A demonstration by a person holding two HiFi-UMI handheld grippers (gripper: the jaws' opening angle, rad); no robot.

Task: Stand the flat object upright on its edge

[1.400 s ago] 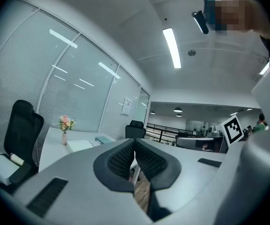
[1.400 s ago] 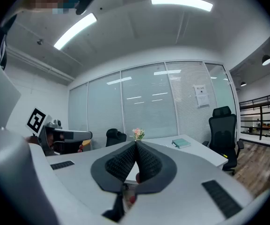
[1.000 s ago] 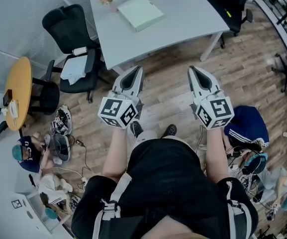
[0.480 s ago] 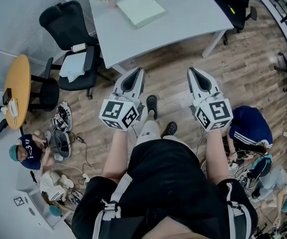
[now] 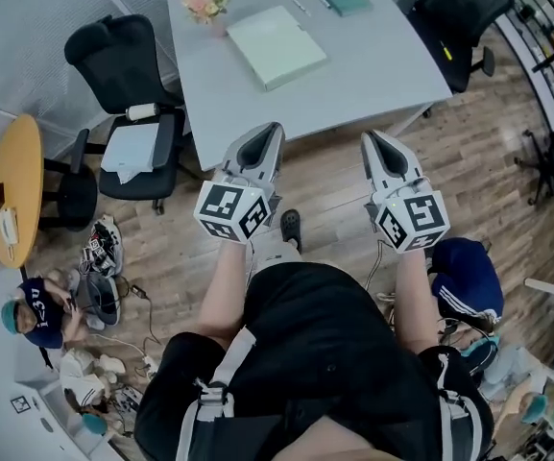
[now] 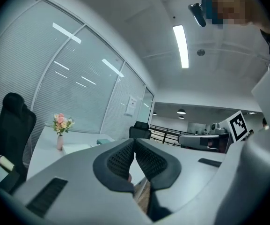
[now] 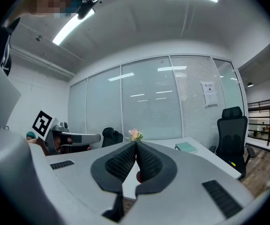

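Head view: left tongs, right tongs closed, empty.

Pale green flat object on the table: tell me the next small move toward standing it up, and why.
Probably step in toward the table: the pale green flat object lies flat on it, well beyond the left gripper and right gripper, both with jaws shut and empty.

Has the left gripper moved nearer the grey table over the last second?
Yes. The left gripper has advanced toward the table: its tip earlier stopped short of the table's near edge and now overlaps it in the head view.
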